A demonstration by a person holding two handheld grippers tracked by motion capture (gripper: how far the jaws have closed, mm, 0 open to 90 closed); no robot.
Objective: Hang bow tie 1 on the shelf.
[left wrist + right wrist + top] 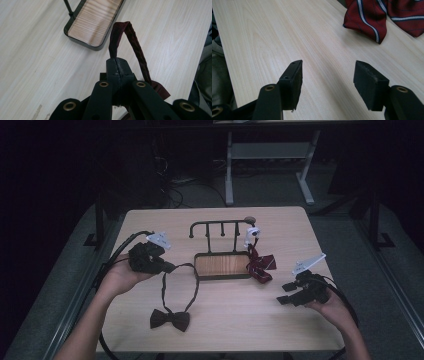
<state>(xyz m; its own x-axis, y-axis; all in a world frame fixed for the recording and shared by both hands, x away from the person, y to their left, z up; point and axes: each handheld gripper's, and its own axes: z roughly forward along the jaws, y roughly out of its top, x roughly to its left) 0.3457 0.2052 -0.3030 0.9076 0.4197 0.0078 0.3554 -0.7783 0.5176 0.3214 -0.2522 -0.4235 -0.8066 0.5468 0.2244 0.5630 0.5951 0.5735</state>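
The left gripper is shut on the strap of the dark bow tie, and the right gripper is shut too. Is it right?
Not quite. The left gripper does pinch the strap, but the right gripper view shows the right gripper open, with bare table between its jaws.

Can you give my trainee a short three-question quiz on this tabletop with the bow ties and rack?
1. True or false: the left hand-held gripper is shut on the strap of the dark bow tie.
2. Which does the right hand-held gripper hold? A) the striped red bow tie B) the rack C) nothing
3. Fill in: the rack's tray has a ____ floor.

Key
1. True: the jaws pinch the strap, and its loop rises ahead of them.
2. C: the jaws stand apart over bare table; the striped tie lies farther off.
3. Wooden.
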